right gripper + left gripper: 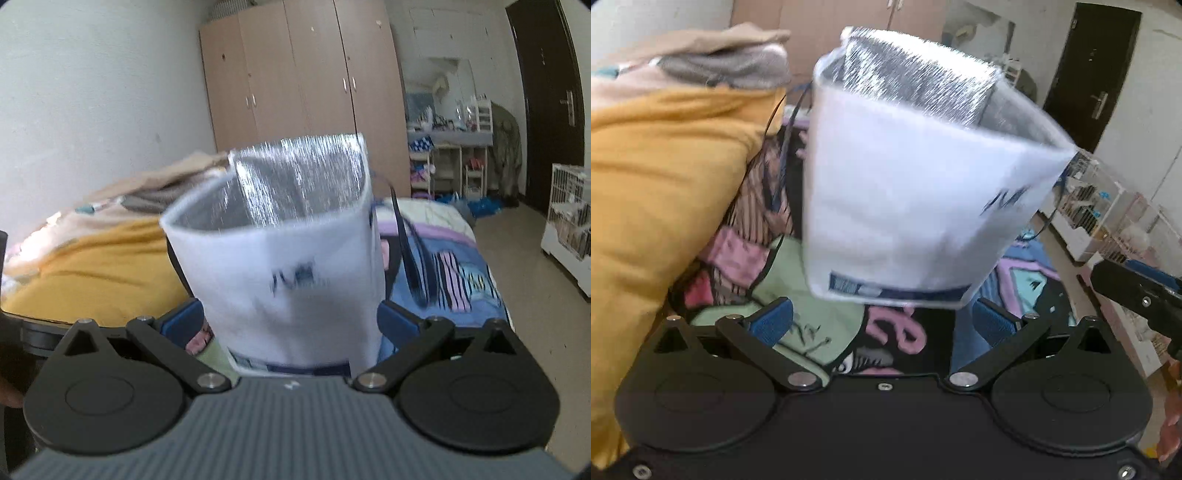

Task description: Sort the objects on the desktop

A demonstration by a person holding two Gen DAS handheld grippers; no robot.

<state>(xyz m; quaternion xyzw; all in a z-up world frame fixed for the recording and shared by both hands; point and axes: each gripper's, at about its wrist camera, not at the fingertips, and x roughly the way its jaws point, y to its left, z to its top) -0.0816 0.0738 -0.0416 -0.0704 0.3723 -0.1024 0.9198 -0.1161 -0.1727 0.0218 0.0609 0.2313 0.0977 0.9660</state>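
Observation:
A white insulated bag (pixel 905 206) with a silver foil lining and dark blue print stands open-topped on the bed, blurred by motion. It fills the middle of both views (pixel 295 280). My left gripper (pixel 882 321) is open, its blue pads just below and either side of the bag's base. My right gripper (pixel 291 321) is open with the bag's lower part between its blue pads; I cannot tell whether they touch it. The bag's dark handles (pixel 410 258) hang at its side.
A yellow pillow (pixel 657 206) with folded cloths on top lies left of the bag. A patterned bedsheet (pixel 894 336) covers the bed. The right gripper's black body (pixel 1141 295) shows at the right edge. A wardrobe (pixel 303 81), shelves and a white cage (pixel 569 221) stand beyond.

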